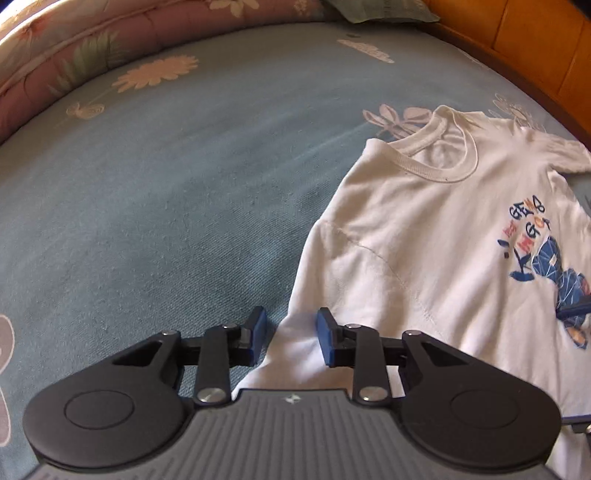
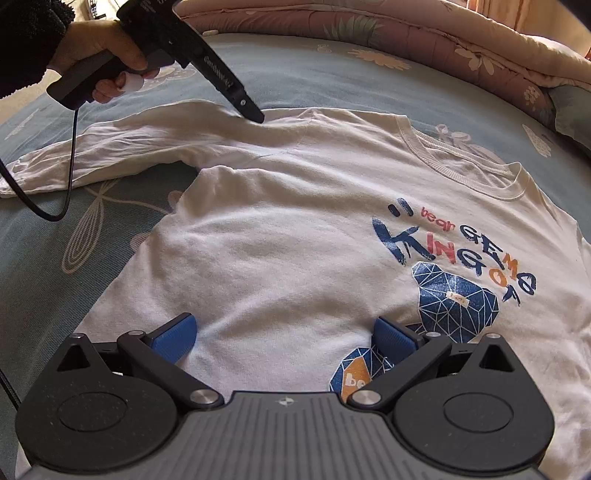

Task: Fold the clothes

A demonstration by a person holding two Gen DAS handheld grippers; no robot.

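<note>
A white long-sleeved shirt (image 1: 424,240) (image 2: 295,240) with a blue bear print lies face up on the bed. Its left sleeve (image 2: 110,147) stretches out sideways. In the left wrist view my left gripper (image 1: 291,332) hovers at the sleeve near the shoulder seam, its blue pads a little apart with white cloth showing between them, not pinched. The right wrist view shows the left gripper's tip (image 2: 256,115) touching down at that shoulder, held by a person's hand (image 2: 92,48). My right gripper (image 2: 284,336) stands wide open over the shirt's lower front, holding nothing.
A blue flowered bed sheet (image 1: 147,203) (image 2: 44,277) lies under the shirt. A pink quilt (image 1: 55,55) (image 2: 406,29) is bunched along the far edge. A wooden headboard (image 1: 517,44) bounds one side. A black cable (image 2: 70,177) hangs from the left gripper across the sleeve.
</note>
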